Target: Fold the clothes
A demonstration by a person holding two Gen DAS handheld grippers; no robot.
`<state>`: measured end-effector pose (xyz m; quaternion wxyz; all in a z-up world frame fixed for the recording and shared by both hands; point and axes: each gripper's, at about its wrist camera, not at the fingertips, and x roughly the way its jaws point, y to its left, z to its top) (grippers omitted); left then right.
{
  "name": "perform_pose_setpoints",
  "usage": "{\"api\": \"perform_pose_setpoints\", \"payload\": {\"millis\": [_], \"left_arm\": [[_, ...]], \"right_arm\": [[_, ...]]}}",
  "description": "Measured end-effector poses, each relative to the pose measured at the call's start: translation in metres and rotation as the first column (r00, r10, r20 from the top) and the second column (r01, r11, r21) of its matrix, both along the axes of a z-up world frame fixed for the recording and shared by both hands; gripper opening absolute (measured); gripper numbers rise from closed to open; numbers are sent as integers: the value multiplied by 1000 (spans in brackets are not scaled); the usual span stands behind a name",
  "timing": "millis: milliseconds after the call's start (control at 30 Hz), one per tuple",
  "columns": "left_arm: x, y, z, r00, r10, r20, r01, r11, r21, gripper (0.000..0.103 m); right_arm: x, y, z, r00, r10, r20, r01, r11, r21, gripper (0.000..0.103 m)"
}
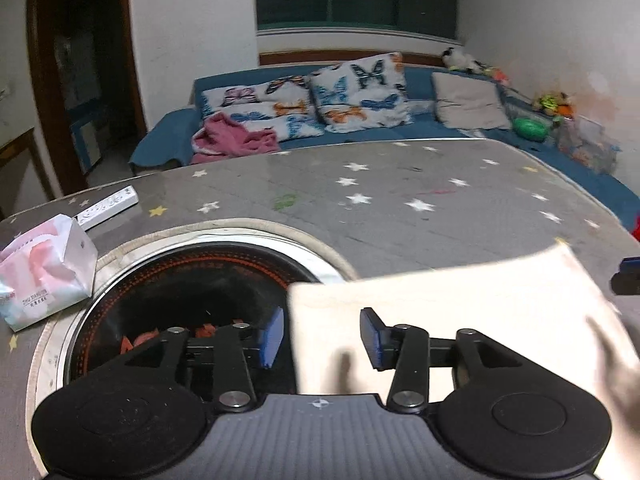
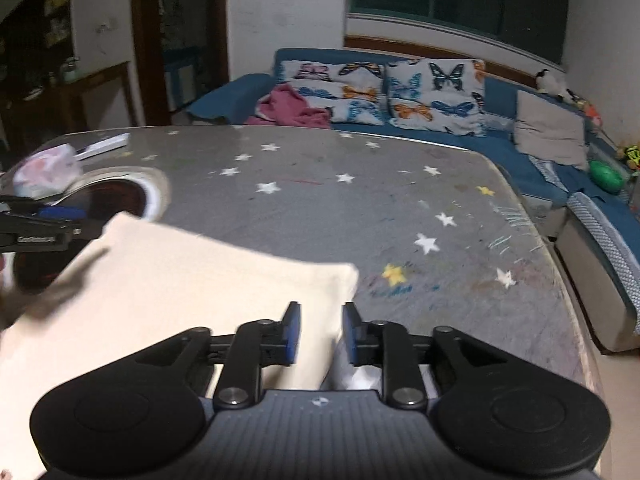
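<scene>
Left wrist view shows your cloth (image 1: pixel 460 300), a cream piece lying on the near part of the tabletop (image 1: pixel 380 192), its left edge hanging over the round dark opening (image 1: pixel 192 292) cut into the top. It already shows straight edges and square corners, so it may be partly folded or simply laid flat; the blur hides any layers. Judge it as light, soft and limp: it will sag wherever you do not support it and slide easily on the smooth covering. Take it at the near corners, one per side, pinching right on the hem so both layers come up together if it is doubled.

Your left hand-held gripper (image 1: pixel 320 340) stands fairly wide, and the cloth's left edge runs up between its blue pads (image 1: pixel 272 338). Neither pad appears to press the fabric. Whether the cloth passes between them or lies below them, you cannot tell from here.

Your right hand-held gripper (image 2: pixel 320 334) is narrower, with a clear gap between the pads, and the cloth's right edge (image 2: pixel 340 320) runs through that gap; it does not look clamped either.

Further out on the left sit a tissue pack (image 1: pixel 44 272) and a white power strip (image 1: pixel 108 206), well apart from the cloth. Beyond the tabletop is a blue sofa (image 1: pixel 420 80) with butterfly cushions (image 1: pixel 360 92) and a pink garment (image 1: pixel 232 140).
</scene>
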<state>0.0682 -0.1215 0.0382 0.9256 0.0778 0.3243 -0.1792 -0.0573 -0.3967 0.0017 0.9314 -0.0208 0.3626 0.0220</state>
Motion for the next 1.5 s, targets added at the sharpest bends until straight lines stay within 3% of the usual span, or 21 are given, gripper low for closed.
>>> {"api": "perform_pose_setpoints", "payload": {"millis": [200,333,433,767,933,1100,1500], "left_arm": [[-47,-2,8,997,-76,-2,76,997,-13,58],[-77,-1,8,993,-118,-11,117,992,-42,68],[-100,-2,2,989,-147,-30,145,987,-64,68],[-136,0,-22,987,-143,-70,138,988,-69,72],[-138,2,-28,989,-128,-68,124,990,-63,74],[-139,2,-30,990,-125,-63,121,990,-70,79],[-145,-1,-33,992,-120,-48,117,991,-64,86]], "right_arm": [[-58,5,4,1000,12,14,-11,1000,-18,46],[-101,-1,-3,999,-40,23,41,999,-16,49],[-123,-8,-10,998,-60,21,59,998,18,50],[-151,-36,-29,986,-162,32,158,983,92,50],[-155,-39,-32,976,-212,49,215,974,-67,50],[-165,-63,-30,939,-334,77,343,918,-198,50],[-165,-77,-29,940,-332,85,336,940,-49,50]]}}
